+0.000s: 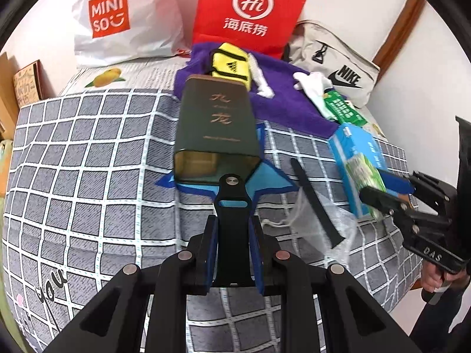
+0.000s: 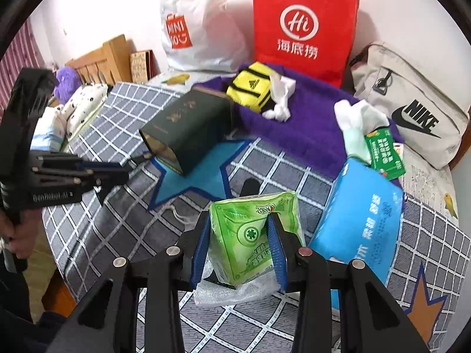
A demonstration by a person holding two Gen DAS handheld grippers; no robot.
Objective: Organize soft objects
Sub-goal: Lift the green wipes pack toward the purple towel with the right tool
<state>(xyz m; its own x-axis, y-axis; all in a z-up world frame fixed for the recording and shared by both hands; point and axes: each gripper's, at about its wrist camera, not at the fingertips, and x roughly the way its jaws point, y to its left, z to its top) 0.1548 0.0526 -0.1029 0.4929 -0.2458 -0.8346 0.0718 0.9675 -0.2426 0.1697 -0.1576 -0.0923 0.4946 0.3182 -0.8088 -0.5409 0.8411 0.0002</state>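
On the checked bed (image 2: 88,235), the left claw (image 1: 232,206) is clamped narrowly on a flat black strap (image 1: 231,235), just before the dark green tin (image 1: 216,126) lying on a blue star mat (image 2: 191,176). To the right, the right claw (image 2: 240,250) squeezes a green tissue pack (image 2: 250,235), lifted beside the blue tissue box (image 2: 359,223).

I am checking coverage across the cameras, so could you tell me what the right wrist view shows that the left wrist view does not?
Only the right wrist view shows the wooden headboard and the purple plush.

Only the left wrist view shows the black strap clamped in the left gripper.

Both show the green tissue pack in the right gripper, the dark green box and the red bag.
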